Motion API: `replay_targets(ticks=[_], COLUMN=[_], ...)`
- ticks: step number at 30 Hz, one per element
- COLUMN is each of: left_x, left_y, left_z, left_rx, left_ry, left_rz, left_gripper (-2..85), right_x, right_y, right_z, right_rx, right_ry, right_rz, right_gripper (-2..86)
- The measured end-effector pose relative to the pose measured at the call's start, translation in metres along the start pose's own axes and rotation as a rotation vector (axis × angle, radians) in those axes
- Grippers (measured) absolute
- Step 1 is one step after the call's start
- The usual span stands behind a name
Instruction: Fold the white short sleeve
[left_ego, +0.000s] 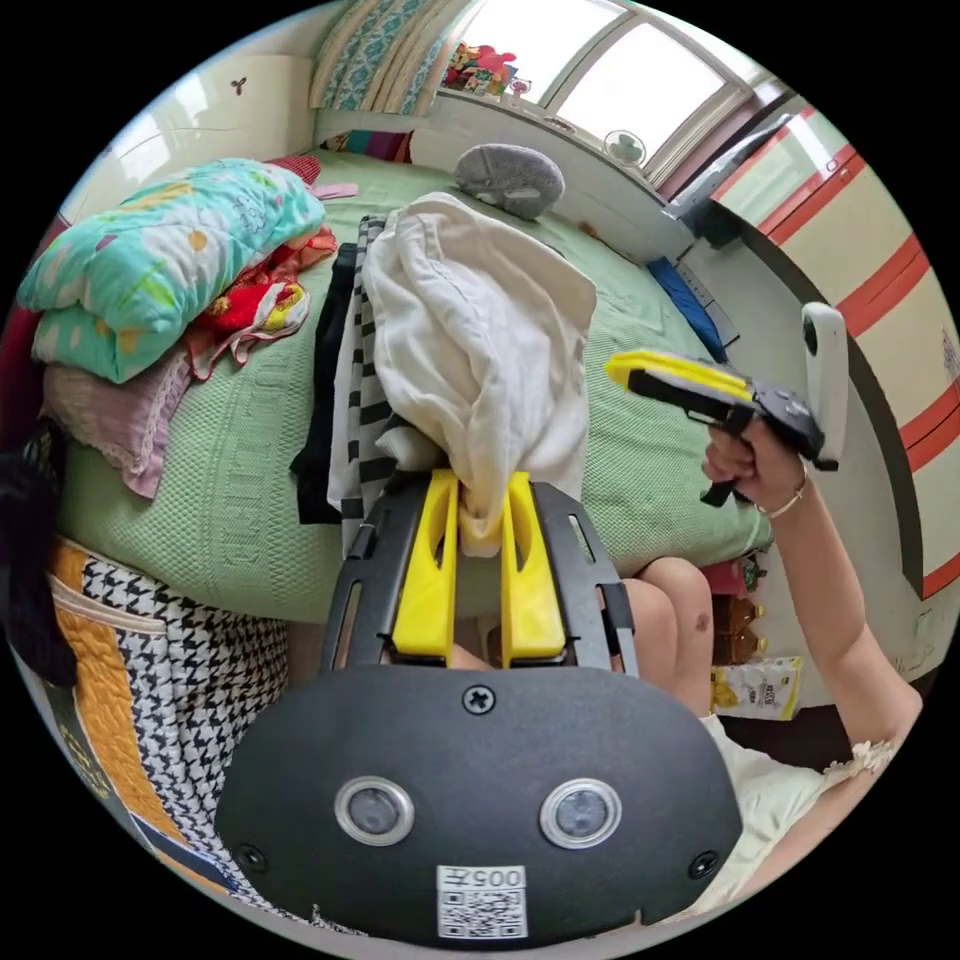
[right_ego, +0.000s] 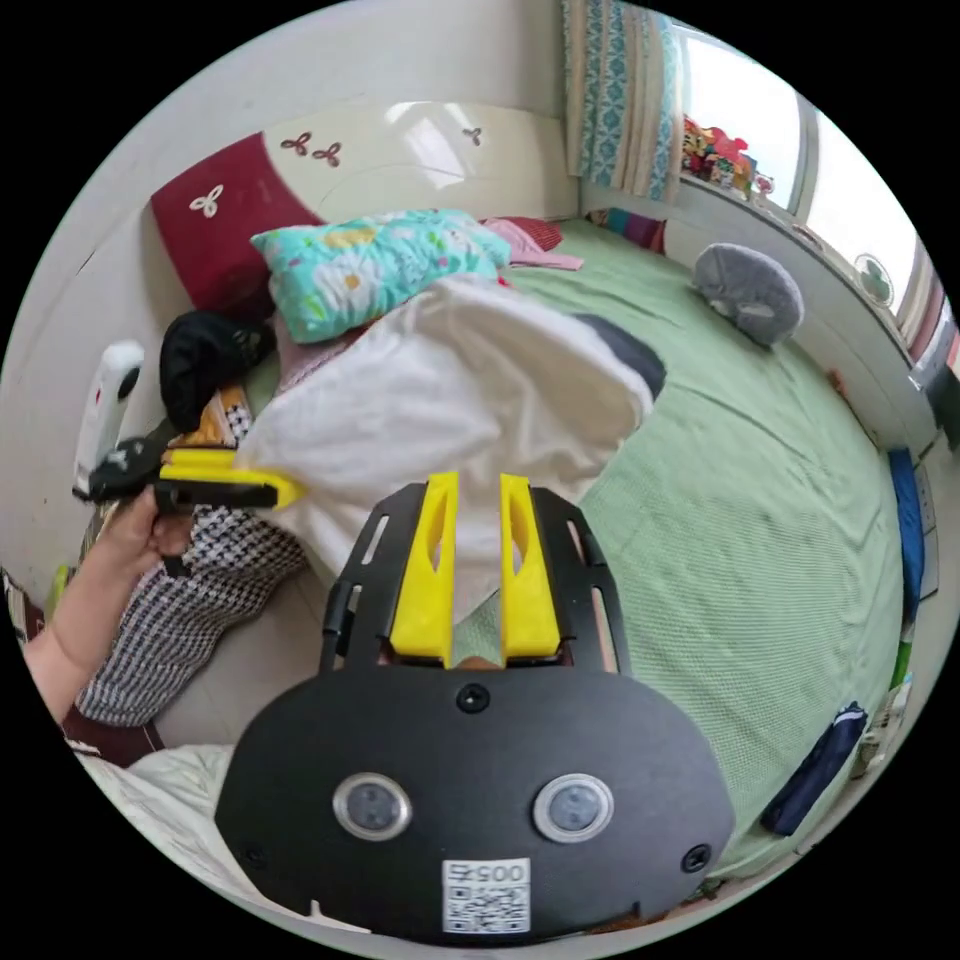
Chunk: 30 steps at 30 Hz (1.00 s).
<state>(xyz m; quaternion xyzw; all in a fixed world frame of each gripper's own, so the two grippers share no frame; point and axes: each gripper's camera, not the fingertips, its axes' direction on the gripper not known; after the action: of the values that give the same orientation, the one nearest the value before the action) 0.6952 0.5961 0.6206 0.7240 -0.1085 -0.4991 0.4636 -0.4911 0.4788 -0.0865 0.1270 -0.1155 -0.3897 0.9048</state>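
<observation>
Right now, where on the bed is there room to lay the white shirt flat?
The green bedspread is bare between the grey cushion and the bed's near edge. It is crowded by the headboard: floral quilt, striped and dark clothes.

White short sleeve bunched (plain fabric), hanging above the bed.
</observation>
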Motion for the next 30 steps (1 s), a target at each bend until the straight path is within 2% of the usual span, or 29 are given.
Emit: replay_targets(ticks=[3,8,10,13,16,22,30], left_x=[-0.001,-0.009,-0.010,-0.005,0.018,0.123,0.329], left_y=[0.001,0.012,0.020,0.034,0.046,0.025,-0.066], left_z=[-0.009,-0.025,-0.032,-0.045,-0.054,-0.005,0.125], left_rx=[0.000,-0.009,0.007,0.015,0.058,0.043,-0.097], left_ry=[0.009,-0.025,-0.048,-0.181,-0.194,-0.134,0.128], left_rz=[0.013,-0.034,-0.054,-0.097,-0.059,0.080,0.275], left_gripper=[7.7,7.1,5.8,2.6,0.5,-0.5,0.4], right_x=[-0.018,-0.019,-0.014,-0.006,0.013,0.090,0.179], right_y=[0.024,0.035,0.035,0.043,0.062,0.122,0.237], right_z=[0.030,0.068,0.066,0.056,0.032,-0.017,-0.070], right_rx=[-0.068,-0.113,-0.114,-0.144,-0.123,-0.082,-0.054], right_ry=[-0.068,-0.001,-0.021,-0.010,0.057,0.082,0.218], right_rz=[-0.026,0.041,0.083,0.067,0.081,0.334,0.680], right_gripper=[7.4,7.2,7.4,7.5,7.6,7.1,4.6])
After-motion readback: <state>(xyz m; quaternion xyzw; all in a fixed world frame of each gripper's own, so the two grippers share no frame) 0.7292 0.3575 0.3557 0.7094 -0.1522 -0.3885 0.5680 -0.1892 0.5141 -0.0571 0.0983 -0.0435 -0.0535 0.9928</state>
